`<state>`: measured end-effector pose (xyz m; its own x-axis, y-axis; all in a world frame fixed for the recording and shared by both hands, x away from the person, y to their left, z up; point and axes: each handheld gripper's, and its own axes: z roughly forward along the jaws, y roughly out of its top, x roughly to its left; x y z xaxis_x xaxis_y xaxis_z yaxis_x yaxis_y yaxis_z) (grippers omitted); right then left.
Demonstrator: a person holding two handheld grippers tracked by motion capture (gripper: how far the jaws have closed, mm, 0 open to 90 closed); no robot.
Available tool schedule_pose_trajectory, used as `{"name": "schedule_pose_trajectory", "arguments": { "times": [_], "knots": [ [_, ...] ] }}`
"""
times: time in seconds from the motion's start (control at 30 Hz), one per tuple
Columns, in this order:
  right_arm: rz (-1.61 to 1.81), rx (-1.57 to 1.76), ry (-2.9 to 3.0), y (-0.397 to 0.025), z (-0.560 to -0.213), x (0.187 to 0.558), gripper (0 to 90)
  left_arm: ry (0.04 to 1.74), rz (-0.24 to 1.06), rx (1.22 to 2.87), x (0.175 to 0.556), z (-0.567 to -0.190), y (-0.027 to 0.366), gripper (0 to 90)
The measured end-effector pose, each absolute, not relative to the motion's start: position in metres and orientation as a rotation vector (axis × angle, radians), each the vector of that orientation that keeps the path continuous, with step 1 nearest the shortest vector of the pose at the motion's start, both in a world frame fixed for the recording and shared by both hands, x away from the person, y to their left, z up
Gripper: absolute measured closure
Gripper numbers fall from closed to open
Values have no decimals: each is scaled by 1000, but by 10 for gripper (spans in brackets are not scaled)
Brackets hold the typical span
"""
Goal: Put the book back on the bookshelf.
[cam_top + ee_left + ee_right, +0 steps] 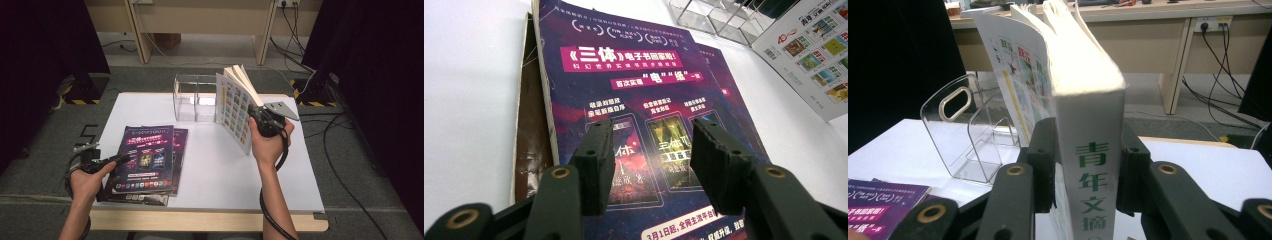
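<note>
- The white magazine you hold upright by its spine stands just right of the clear file holder, its lower edge at or just above the white tabletop; from these angles you cannot tell whether it touches.
- It is a thick paperback, fairly light but floppy: the covers and pages fan open at the top, away from the grip, so expect them to splay and catch on the holder's dividers.
- Your right gripper is clamped across the spine, jaws parted just by the book's thickness. That is the stiffest place to take it; a grip on the loose page edge would likely let it sag.
- The glossy cover may slide between the pads if you tilt it quickly, so keep it near vertical.
- Your left gripper is open, holding nothing, jaws poised over the purple magazine, which lies flat front-left of the holder atop another copy.
- That stack is thin and limp; lifting it by the spine edge looks safest.
</note>
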<state>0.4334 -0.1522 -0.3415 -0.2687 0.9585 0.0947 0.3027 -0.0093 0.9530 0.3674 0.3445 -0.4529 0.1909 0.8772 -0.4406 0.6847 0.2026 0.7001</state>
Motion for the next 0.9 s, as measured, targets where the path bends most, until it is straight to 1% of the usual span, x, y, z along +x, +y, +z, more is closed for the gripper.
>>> {"name": "schedule_pose_trajectory", "arguments": {
  "times": [0.17, 0.3, 0.73, 0.8, 0.83, 0.87, 0.9],
  "knots": [
    [1312, 1318, 1621, -153, -341, 433, 657, 1547, 261, 1537, 368, -453, 345, 513],
    [1319, 1297, 1608, -153, -337, 432, 612, 1545, 260, 1536, 368, -453, 344, 513],
    [1288, 1254, 1662, -151, -335, 443, 590, 1547, 255, 1537, 368, -454, 344, 513],
    [1286, 1251, 1665, -151, -335, 443, 592, 1548, 256, 1536, 368, -454, 344, 513],
    [1293, 1248, 1672, -151, -335, 443, 605, 1549, 254, 1536, 368, -454, 345, 513],
    [1279, 1243, 1684, -151, -334, 443, 640, 1549, 254, 1537, 368, -454, 345, 513],
    [1279, 1243, 1684, -151, -334, 443, 640, 1549, 254, 1537, 368, -454, 345, 513]
  ]
}}
